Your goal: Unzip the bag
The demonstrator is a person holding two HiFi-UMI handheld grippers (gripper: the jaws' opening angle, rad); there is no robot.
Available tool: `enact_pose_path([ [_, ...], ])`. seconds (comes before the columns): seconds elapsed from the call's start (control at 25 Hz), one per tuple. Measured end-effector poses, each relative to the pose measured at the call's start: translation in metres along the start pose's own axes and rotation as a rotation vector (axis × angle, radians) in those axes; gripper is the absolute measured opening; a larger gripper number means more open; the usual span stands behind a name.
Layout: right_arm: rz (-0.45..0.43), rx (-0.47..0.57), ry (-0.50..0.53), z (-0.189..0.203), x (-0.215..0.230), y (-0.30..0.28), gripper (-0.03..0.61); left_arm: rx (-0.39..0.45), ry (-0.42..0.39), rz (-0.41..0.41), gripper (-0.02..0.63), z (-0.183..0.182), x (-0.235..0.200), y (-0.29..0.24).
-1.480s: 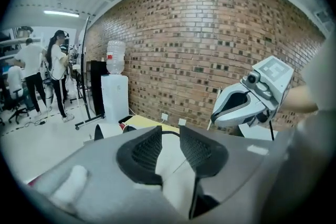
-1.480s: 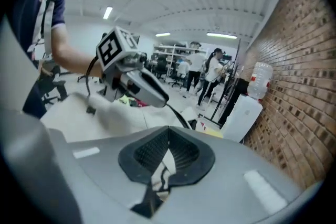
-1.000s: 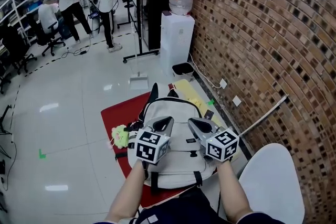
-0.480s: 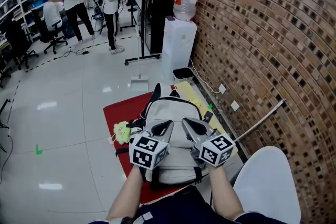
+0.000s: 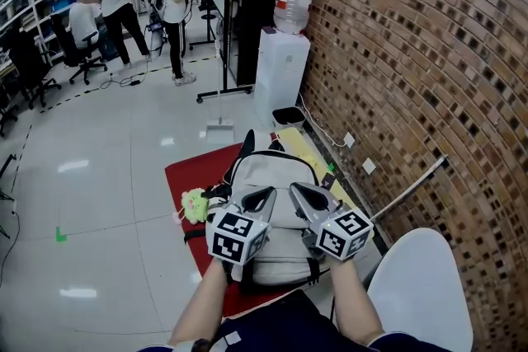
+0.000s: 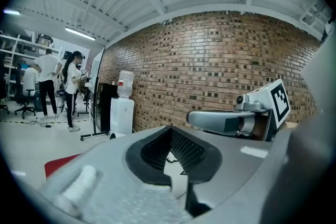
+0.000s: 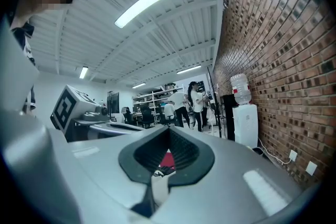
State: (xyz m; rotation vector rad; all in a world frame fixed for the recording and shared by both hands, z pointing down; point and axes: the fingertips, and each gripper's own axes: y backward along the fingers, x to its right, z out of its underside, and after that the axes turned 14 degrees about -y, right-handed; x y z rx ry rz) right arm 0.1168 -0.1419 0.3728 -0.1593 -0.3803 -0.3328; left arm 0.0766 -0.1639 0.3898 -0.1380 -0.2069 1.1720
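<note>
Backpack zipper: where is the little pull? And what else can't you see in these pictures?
- Zipper pull: in the head view it is too small to find on the backpack.
- Backpack's middle: in the head view it is covered by the left gripper and the right gripper.
- Backpack in both gripper views: each gripper's own body blocks nearly all of it.
- Green toy: in the head view it is too small to tell what it is.

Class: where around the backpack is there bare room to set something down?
Free: the red mat beyond the green toy, left of the backpack; the floor farther left. Crowded: between backpack and brick wall, with a yellow item.
</note>
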Motion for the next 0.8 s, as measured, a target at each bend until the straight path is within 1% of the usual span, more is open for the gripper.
enact_pose_path([
  [0.28,-0.011,0.008,0.007,-0.006,-0.008,0.005,0.005,0.001,0.002,0.009,0.002,-0.007,0.006,0.003],
  [0.8,-0.005,0.013,0.016,-0.001,-0.009,0.012,0.005,0.008,-0.008,0.016,0.003,-0.002,0.014,0.001],
])
